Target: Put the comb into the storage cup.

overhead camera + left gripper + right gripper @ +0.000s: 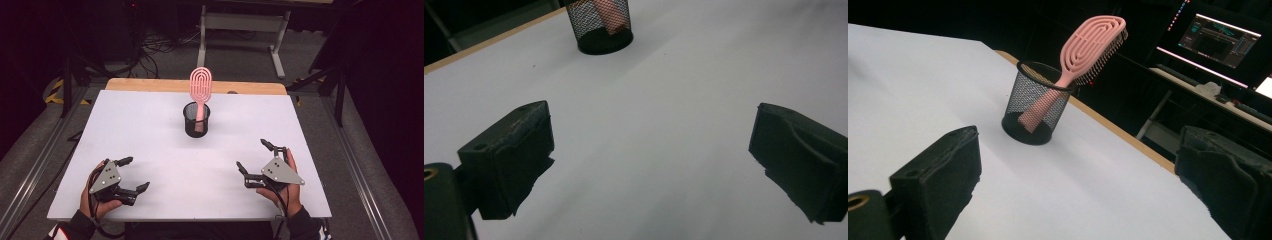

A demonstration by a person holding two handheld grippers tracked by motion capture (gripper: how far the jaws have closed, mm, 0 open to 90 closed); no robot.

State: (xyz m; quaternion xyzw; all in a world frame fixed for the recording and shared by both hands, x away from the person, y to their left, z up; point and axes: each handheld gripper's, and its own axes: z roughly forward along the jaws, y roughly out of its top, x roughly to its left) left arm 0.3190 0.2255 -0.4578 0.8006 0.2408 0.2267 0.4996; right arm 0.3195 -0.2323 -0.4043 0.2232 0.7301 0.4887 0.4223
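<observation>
Where white table (pixel 150 130) ends, dark floor (pixel 240 55) carries cables (pixel 160 45).

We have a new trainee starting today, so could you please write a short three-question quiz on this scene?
1. True or false: the pink hairbrush stands handle-down in the black mesh cup.
2. Which claw holds something: A) left claw, B) right claw, C) neither?
3. Fill in: both claws' jaws stand ____.

Key:
1. True.
2. C; both rest near the white board's front edge, apart from the cup.
3. Open.
</observation>
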